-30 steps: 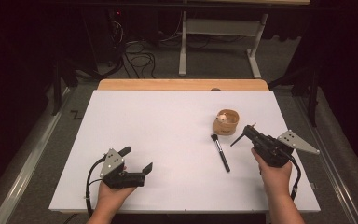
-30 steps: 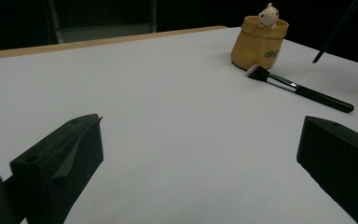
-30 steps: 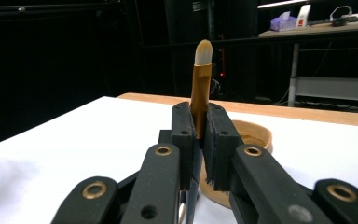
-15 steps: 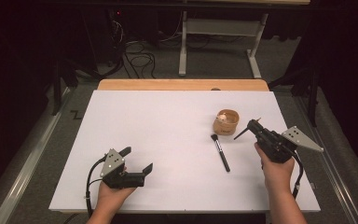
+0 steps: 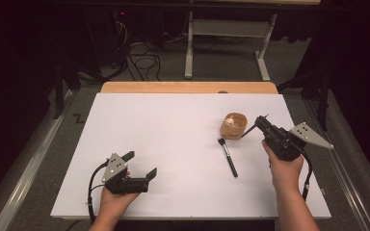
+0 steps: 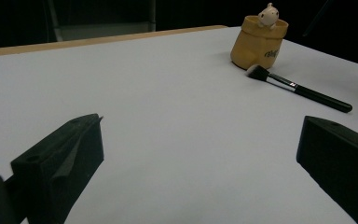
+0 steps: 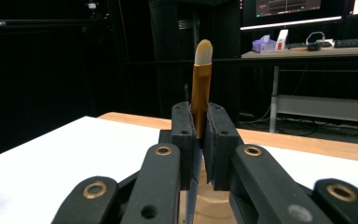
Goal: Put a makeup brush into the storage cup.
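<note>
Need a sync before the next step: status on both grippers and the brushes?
Right gripper shut on gold brush, above the cup. Left gripper open, empty. Black brush on the table, nothing blocking the cup.

Dark room, grey floor [image 5: 159, 72], cables [image 5: 142, 55]

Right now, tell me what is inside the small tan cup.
A small white figurine peeks over the rim of the small tan cup. The cup's wall hides its lower body and anything else inside.

cup [image 5: 234, 126] on table [image 5: 164, 134] | brush [image 5: 228, 157] just before cup
</note>
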`<action>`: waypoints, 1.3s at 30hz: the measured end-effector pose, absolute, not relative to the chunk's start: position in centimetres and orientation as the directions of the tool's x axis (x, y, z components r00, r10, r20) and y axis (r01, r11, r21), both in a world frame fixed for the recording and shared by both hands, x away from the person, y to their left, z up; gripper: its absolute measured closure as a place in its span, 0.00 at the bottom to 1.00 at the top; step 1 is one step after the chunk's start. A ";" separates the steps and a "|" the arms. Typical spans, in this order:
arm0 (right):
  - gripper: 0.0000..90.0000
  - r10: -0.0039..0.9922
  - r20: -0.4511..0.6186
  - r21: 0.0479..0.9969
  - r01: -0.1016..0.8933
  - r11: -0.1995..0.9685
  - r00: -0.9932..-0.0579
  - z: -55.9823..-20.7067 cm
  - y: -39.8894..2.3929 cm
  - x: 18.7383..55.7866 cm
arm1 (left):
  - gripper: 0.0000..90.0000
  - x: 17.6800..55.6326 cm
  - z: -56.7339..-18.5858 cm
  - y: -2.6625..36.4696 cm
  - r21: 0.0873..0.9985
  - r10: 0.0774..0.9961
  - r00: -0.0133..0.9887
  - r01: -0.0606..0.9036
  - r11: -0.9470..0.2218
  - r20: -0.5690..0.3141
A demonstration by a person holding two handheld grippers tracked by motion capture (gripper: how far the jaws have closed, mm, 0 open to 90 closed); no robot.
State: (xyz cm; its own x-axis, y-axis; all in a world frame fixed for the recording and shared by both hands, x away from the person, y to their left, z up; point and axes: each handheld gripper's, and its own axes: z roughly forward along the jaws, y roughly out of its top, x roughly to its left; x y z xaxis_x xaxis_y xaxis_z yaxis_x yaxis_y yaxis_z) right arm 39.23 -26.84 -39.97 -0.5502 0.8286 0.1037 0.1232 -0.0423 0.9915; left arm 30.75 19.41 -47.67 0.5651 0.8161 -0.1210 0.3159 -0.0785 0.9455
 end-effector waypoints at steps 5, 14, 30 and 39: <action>0.95 0.834 0.103 0.992 0.120 -0.045 -0.541 -39.3 -26.8 39.7 | 0.02 30.7 -47.6 19.5 0.946 0.817 0.565 0.315 -0.081 -0.118; 0.95 0.841 0.086 0.994 0.102 -0.036 -0.535 -38.6 -26.1 40.5 | 0.02 30.8 -47.7 19.6 0.945 0.820 0.561 0.315 -0.088 -0.111; 0.95 0.852 0.066 0.995 0.099 -0.017 -0.519 -38.7 -25.5 41.9 | 0.02 30.7 -47.6 19.6 0.945 0.821 0.561 0.314 -0.090 -0.108; 0.95 0.860 0.056 0.995 0.100 -0.006 -0.507 -38.6 -25.1 43.0 | 0.02 30.7 -47.6 19.6 0.946 0.818 0.564 0.313 -0.085 -0.113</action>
State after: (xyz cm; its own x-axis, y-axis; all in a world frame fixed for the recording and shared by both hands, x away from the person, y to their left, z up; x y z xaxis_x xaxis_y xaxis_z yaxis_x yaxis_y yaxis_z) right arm 42.96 -25.10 -38.56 -0.5066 0.8604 0.0556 0.0997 -0.0055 0.9950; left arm 30.65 19.57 -47.57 0.5641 0.8180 -0.1129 0.3126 -0.0850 0.9461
